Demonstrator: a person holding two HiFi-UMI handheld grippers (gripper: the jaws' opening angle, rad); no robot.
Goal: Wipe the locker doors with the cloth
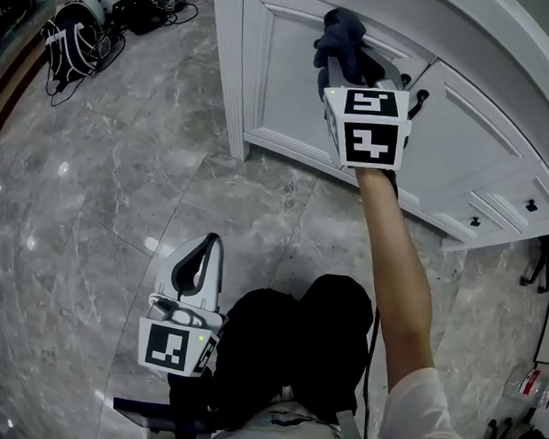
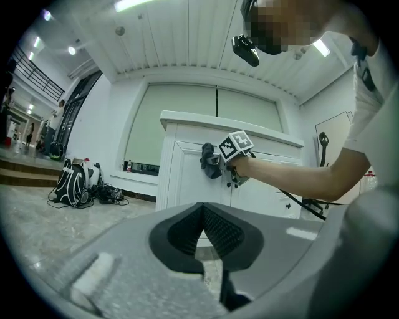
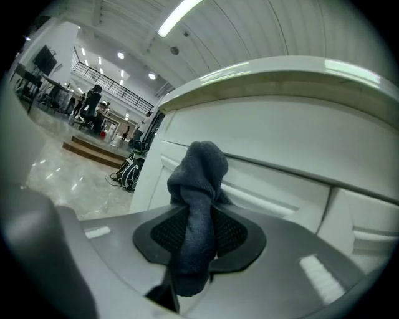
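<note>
My right gripper is shut on a dark blue-grey cloth, bunched and held up against the white locker door. In the right gripper view the cloth stands pinched between the jaws, its top in front of the door panel. The left gripper view shows the same cloth and the right gripper at the door. My left gripper hangs low over the floor, away from the locker, its jaws shut with nothing between them.
The white locker has more doors and small black knobs to the right. Backpacks and cables lie on the grey marble floor at the far left. A tripod leg stands at the right edge.
</note>
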